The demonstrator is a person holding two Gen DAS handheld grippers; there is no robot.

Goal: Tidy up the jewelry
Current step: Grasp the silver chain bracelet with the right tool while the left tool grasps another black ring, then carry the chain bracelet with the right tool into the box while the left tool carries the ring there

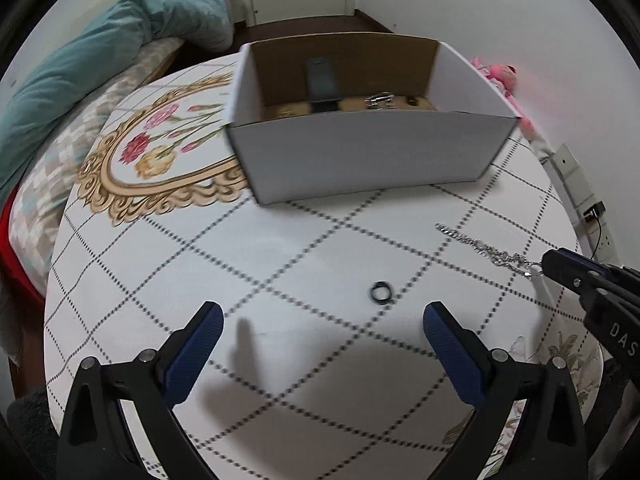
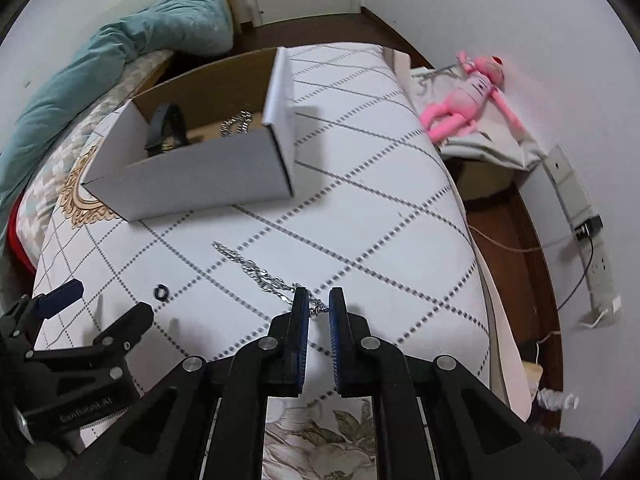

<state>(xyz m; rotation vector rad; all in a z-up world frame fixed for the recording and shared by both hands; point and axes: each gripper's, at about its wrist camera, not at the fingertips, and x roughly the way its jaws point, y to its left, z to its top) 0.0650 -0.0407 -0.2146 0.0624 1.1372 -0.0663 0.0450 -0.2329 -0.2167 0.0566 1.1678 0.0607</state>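
Note:
A white cardboard box (image 1: 360, 156) stands on the table (image 1: 280, 264); it holds a dark strap (image 1: 320, 84) and a silver chain piece (image 1: 378, 100). It also shows in the right wrist view (image 2: 208, 176). A small black ring (image 1: 382, 293) lies on the cloth just ahead of my open, empty left gripper (image 1: 322, 320). A silver chain (image 2: 260, 272) lies stretched on the cloth. My right gripper (image 2: 319, 304) is nearly shut, its fingers on either side of the chain's near end. The ring also shows in the right wrist view (image 2: 162, 291).
The table has a checked cloth with a floral gold frame print (image 1: 160, 160). A bed with a teal duvet (image 1: 100, 60) lies to the left. A pink plush toy (image 2: 468, 96) lies on a stand to the right, by a wall power strip (image 2: 580, 216).

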